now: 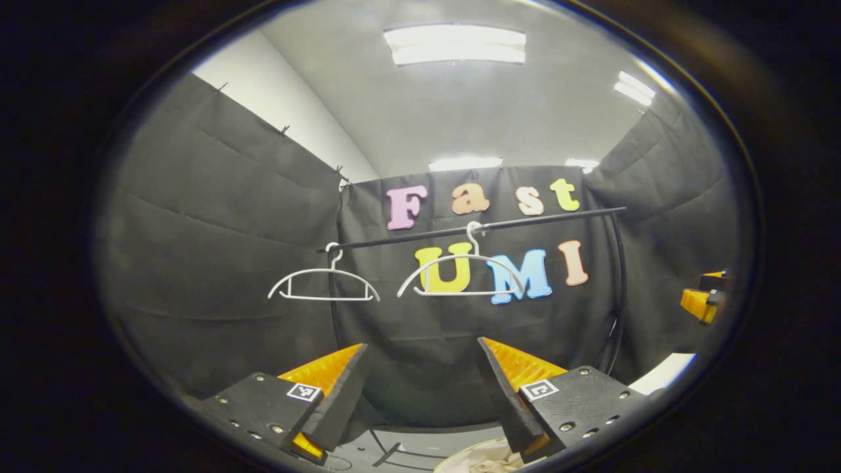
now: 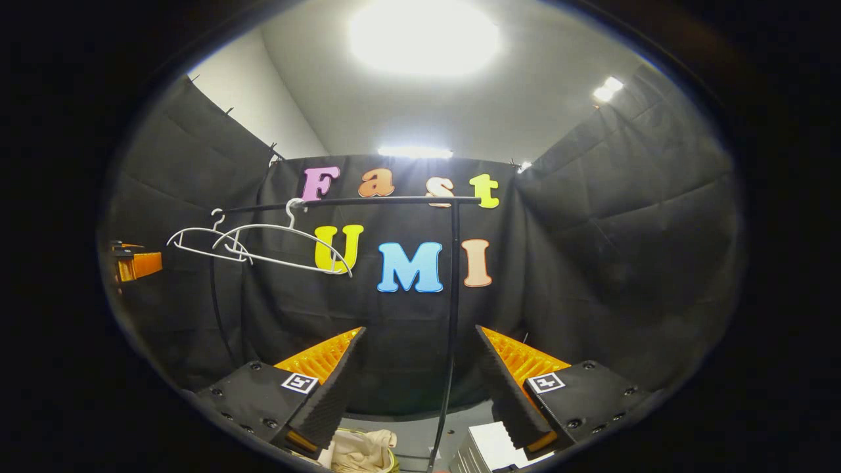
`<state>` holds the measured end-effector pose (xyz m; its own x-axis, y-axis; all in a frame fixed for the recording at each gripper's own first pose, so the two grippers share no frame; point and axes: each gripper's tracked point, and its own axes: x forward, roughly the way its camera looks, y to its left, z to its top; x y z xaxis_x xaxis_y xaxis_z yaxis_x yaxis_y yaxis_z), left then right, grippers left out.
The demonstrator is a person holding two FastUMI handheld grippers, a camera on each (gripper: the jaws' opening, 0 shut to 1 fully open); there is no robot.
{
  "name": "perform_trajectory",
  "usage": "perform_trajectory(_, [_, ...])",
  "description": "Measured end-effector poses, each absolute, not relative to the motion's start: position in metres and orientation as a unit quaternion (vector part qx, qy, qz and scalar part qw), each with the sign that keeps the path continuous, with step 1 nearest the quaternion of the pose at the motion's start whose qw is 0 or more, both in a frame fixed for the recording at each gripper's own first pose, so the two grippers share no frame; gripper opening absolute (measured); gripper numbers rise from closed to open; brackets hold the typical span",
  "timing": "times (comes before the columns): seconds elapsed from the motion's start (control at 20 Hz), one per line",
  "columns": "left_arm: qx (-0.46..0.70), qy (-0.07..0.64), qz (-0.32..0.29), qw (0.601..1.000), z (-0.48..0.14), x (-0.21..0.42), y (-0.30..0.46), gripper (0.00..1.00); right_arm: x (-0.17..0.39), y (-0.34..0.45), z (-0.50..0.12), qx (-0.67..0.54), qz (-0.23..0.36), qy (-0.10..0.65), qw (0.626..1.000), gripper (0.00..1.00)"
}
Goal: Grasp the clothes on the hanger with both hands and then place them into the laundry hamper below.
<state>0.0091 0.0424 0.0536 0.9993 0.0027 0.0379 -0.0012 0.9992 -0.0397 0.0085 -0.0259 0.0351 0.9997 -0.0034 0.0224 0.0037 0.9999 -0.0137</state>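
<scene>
Left gripper (image 1: 420, 387): fingers spread wide, nothing between them — pointed at the rail (image 1: 473, 228).
Right gripper (image 2: 417, 381): fingers spread wide, holding nothing.
Hangers: two white hangers (image 1: 323, 284) (image 1: 461, 270) on the rail, both bare.
Clothes (image 2: 358, 450): pale cloth bunched inside the hamper (image 2: 393, 460) — low, below the right gripper.
White box (image 2: 486, 450): beside the hamper.
</scene>
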Motion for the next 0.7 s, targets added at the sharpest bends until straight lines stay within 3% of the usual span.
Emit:
perform_trajectory(0.4, [-0.041,-0.017,-0.024,0.999,0.028,0.042,0.021,0.94,0.022,-0.018,0.03,-0.019,0.017,-0.031,0.999,1.0])
perform_trajectory(0.7, [-0.066,-0.031,-0.077,0.994,0.013,0.061,-0.055,0.94,0.024,-0.075,0.005,-0.017,-0.023,-0.008,1.0,1.0])
